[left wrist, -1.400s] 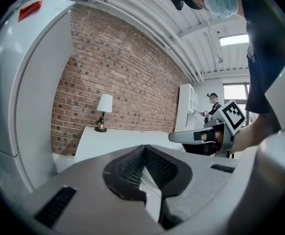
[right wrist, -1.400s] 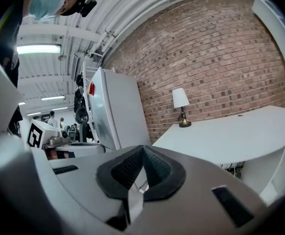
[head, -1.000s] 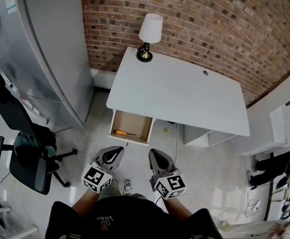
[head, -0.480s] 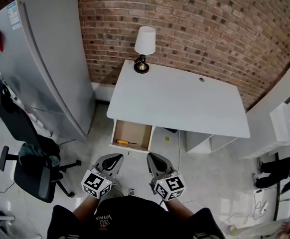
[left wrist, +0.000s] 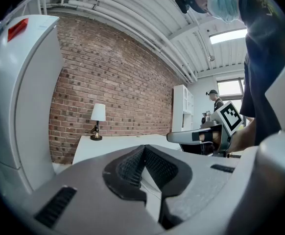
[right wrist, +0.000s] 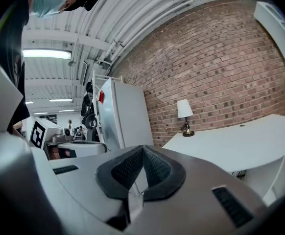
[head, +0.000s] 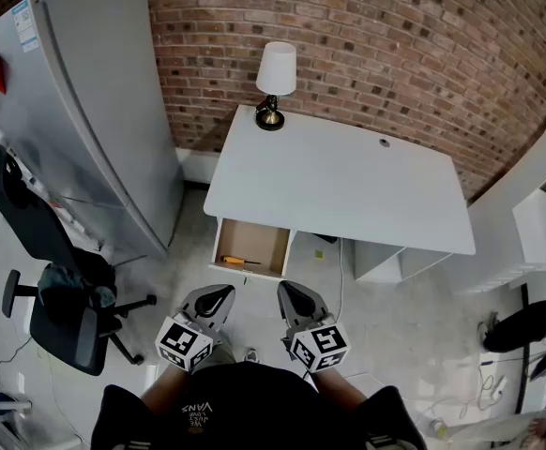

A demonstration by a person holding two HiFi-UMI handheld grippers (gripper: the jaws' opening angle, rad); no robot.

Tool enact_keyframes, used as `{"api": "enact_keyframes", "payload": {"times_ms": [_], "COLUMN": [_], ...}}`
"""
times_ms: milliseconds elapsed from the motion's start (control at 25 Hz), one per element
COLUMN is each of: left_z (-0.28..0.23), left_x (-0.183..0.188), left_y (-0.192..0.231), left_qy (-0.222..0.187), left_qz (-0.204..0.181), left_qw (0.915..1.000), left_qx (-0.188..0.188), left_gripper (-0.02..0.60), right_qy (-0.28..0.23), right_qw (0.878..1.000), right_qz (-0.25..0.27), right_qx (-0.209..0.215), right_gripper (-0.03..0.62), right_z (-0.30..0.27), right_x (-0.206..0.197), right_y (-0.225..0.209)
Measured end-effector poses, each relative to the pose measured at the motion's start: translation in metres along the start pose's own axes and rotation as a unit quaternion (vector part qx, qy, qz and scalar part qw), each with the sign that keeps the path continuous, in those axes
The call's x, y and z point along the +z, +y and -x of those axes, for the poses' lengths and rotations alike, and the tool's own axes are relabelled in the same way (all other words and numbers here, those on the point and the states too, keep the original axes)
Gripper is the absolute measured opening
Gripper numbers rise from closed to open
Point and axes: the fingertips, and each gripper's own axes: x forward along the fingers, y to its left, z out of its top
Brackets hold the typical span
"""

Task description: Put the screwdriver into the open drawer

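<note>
The screwdriver (head: 239, 261), orange-handled, lies inside the open wooden drawer (head: 257, 238) under the left end of the white desk (head: 348, 190). Both grippers hang short of the drawer, nearer to me, apart from it. My left gripper (head: 223, 294) is shut and empty; in its own view the jaws meet at the tip (left wrist: 143, 150). My right gripper (head: 284, 290) is also shut with nothing in it (right wrist: 142, 150). Each gripper view shows the other gripper off to the side, and neither shows the drawer.
A lamp (head: 276, 85) stands on the desk's far left corner against the brick wall. A tall grey fridge (head: 85, 111) is at the left, with a black office chair (head: 53, 289) in front of it. White shelving (head: 540, 228) stands at the right.
The head view has shifted a little, so the desk sits slightly differently in frame. Both grippers stay shut at about the same place, and the screwdriver lies still in the drawer.
</note>
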Motion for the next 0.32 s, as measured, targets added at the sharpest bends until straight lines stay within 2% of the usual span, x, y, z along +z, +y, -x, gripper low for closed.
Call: {"api": "enact_keyframes", "payload": {"times_ms": [320], "left_z": [-0.0039], "left_x": [-0.0042], "left_y": [0.0037], "left_qy": [-0.001], "left_qz": [-0.001], "left_qw": [1.0], "left_qx": [-0.001], "left_gripper": [0.008], "right_qy": [0.001], "right_qw": [1.0], "right_qz": [0.005], "right_qx": [-0.002], "right_gripper": [-0.002], "right_z": [-0.0065], "right_x": [-0.0006], "right_y": [-0.0036]}}
